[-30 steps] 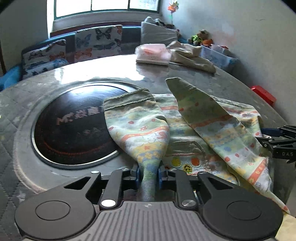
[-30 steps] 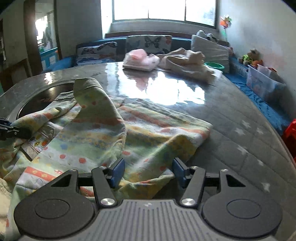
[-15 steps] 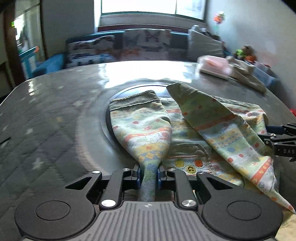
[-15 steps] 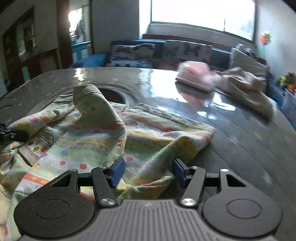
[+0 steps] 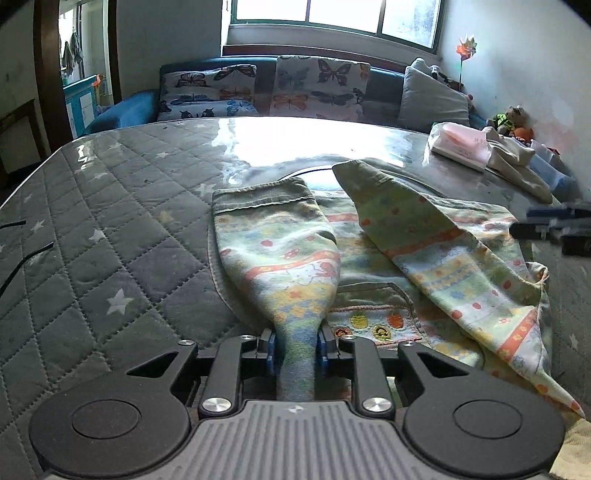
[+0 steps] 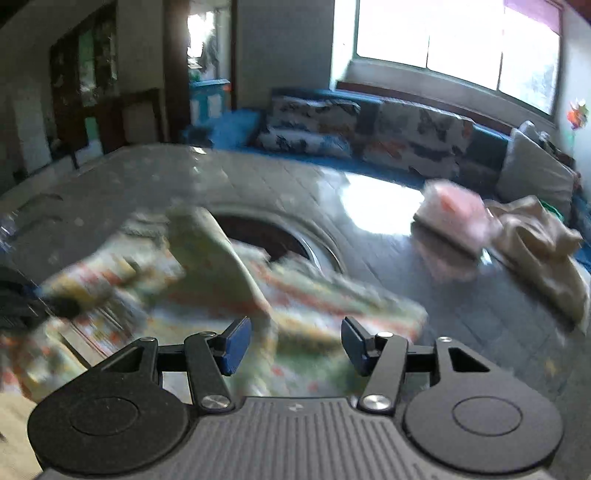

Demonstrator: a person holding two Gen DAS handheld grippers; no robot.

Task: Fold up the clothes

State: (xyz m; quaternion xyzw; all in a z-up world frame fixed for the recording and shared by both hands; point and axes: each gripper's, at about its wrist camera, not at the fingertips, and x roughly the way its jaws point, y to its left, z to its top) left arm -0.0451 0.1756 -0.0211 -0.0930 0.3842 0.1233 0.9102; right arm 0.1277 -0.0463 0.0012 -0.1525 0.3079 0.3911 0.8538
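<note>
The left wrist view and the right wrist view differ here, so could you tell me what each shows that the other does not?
Only the left wrist view shows the left claw shut on a sleeve of the pastel patterned child's garment, in sharp focus. Only the right wrist view shows the right claw from behind, open, over blurred cloth. Both show the garment, the pink packet, the beige cloth and the quilted grey table cover.

A living room in a home is shown. A blue sofa [image 5: 140, 107] with butterfly cushions [image 5: 319, 88] is seen far off under a big window [image 5: 332, 16]. Soft toys [image 5: 513, 120] are kept at the far right, past a quilted table [image 5: 110, 221].
</note>
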